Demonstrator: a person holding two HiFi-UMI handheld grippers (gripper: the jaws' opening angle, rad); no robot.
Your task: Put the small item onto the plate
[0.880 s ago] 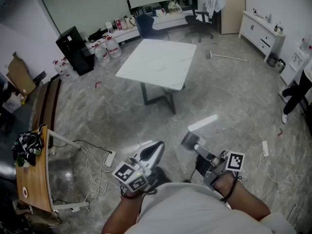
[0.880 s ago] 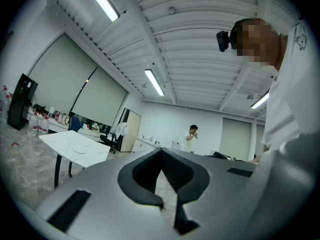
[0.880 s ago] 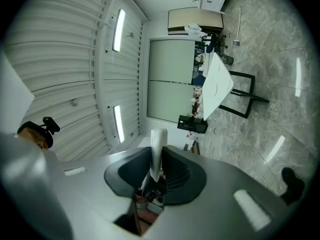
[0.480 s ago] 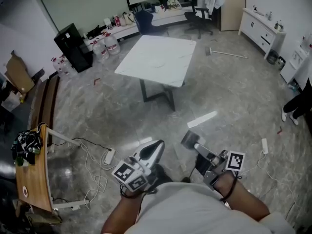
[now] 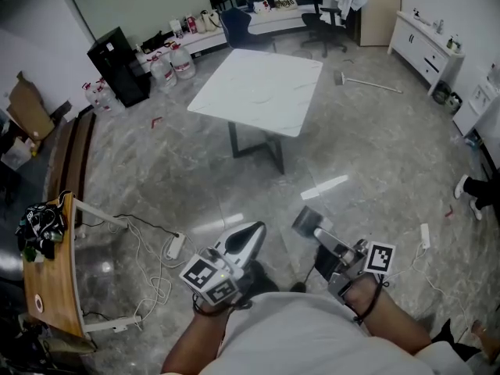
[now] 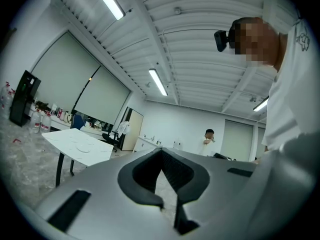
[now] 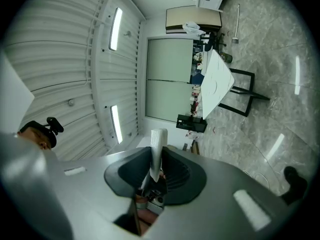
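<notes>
The left gripper point(image 5: 251, 234) and right gripper point(image 5: 319, 234) are held side by side, pointing forward over the marble floor point(image 5: 375, 155). A flat grey small item point(image 5: 305, 219) juts from the right gripper's tip. A white worktop point(image 5: 258, 92) stands well ahead of both. A power strip point(image 5: 175, 248) lies left of the left gripper.

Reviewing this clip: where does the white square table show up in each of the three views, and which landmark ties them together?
Head view: the white table stands upper centre, far ahead of both grippers.
Left gripper view: left of centre, just above the gripper body.
Right gripper view: picture rolled sideways; upper right of centre, legs pointing right.
Shared landmark: the black cabinet by the windows, head view, left gripper view, right gripper view.
</notes>
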